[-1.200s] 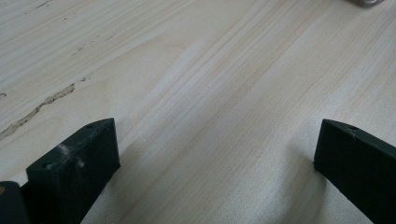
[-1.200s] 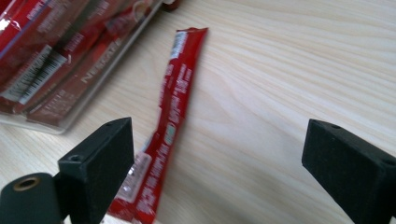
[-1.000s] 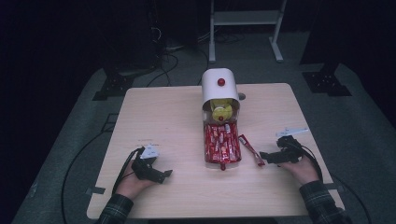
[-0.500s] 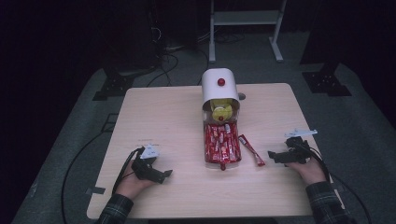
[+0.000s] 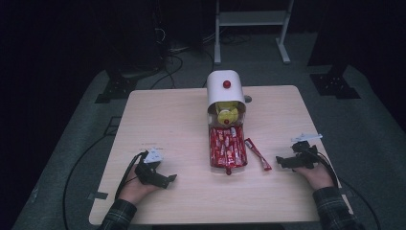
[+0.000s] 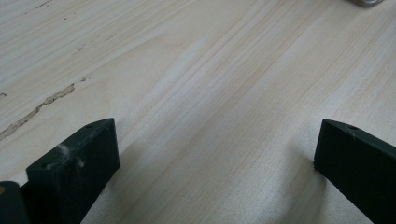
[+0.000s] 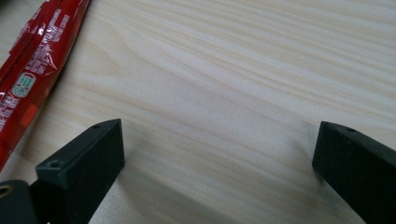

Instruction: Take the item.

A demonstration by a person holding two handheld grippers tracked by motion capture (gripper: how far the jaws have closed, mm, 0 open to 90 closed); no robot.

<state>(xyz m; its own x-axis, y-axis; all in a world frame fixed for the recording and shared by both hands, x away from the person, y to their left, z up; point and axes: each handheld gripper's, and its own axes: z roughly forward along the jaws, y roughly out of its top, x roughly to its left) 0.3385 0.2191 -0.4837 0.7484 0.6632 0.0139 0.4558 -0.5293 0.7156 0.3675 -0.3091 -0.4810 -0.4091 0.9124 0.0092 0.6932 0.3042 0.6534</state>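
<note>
My nearest target is the loose red stick (image 5: 257, 154), lying flat on the counter (image 5: 167, 120) just to the 3 o'clock side of the red stick pile (image 5: 227, 149). That pile fans out at the mouth of the white dispenser (image 5: 225, 91), which sits toward 12 o'clock with a yellow packet (image 5: 227, 114) in its opening.

My right gripper (image 5: 282, 163) rests on the counter at about 4 o'clock, near the loose stick but apart from it. In the right gripper view its jaws stand wide apart with only bare wood between them, and a red wrapper (image 7: 35, 74) lies off their left side. My left gripper (image 5: 170, 179) sits at about 8 o'clock, well apart from the sticks, jaws likewise spread over bare counter.

I judge the step in hand is a reach for the loose stick. To do it well I would bring the right gripper toward 9 o'clock, turn it so the jaws straddle the stick's narrow width, keep the tips low against the wood, and close near its middle so the thin wrapper does not slide or tilt.
</note>
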